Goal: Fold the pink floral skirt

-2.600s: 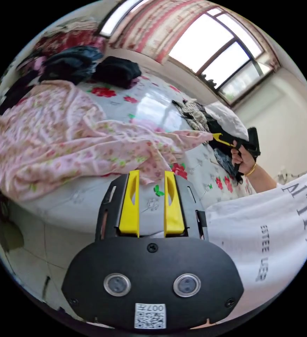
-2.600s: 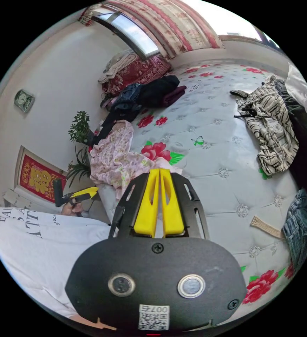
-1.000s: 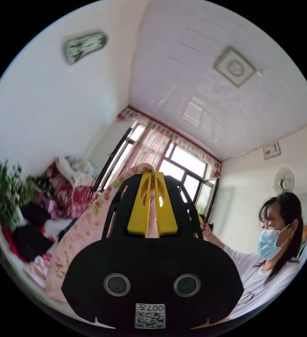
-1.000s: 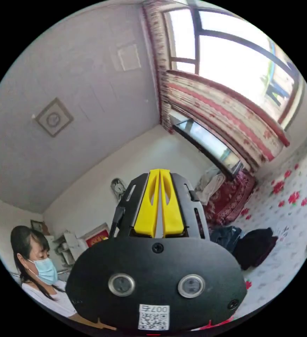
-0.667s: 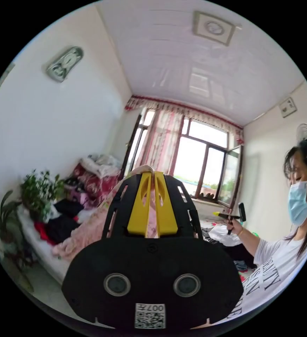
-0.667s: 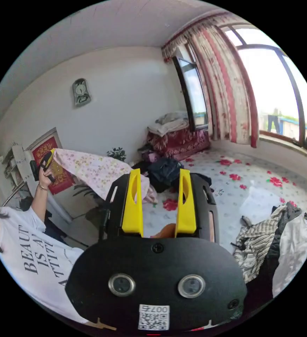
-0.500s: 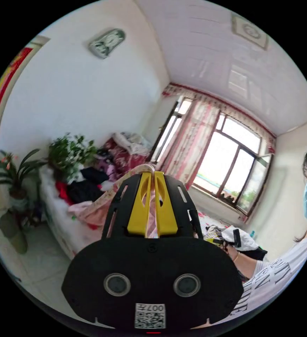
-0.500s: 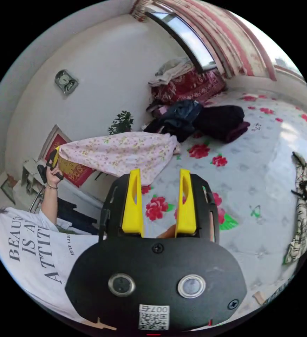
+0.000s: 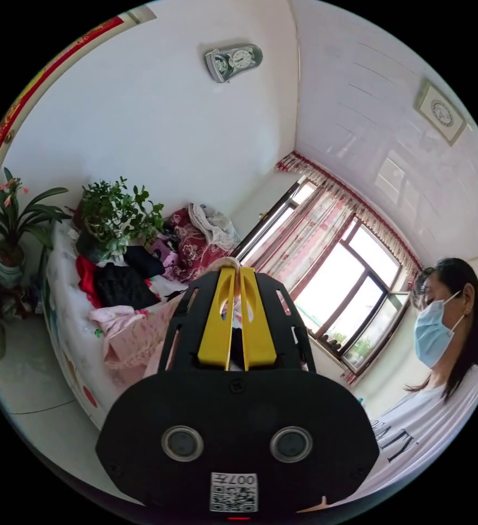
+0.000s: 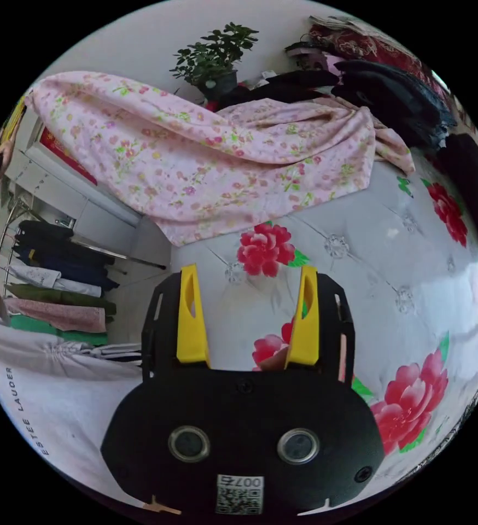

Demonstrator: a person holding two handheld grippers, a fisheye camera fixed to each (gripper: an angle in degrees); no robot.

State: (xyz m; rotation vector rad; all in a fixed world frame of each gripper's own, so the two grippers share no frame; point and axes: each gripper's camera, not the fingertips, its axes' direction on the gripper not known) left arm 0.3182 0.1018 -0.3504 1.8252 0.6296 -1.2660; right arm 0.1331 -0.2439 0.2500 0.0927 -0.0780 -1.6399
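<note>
White quilted bedding [image 10: 359,257] printed with red flowers carries part of the pink floral skirt [image 10: 222,147]. Its corner is lifted by the left gripper [image 9: 238,273], jaws pinched on the cloth. Over the bedding, the right gripper [image 10: 248,284] hangs with jaws apart, holding nothing.

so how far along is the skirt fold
Barely started. Done: the left hand-held gripper is shut on one corner of the pink floral skirt and holds it up off the bed. In hand: the rest of the skirt drapes down onto the bed, rumpled, with no fold made. Left: the right hand-held gripper is open above the bed, holding nothing, so a second grip, spreading flat and every fold remain.
</note>
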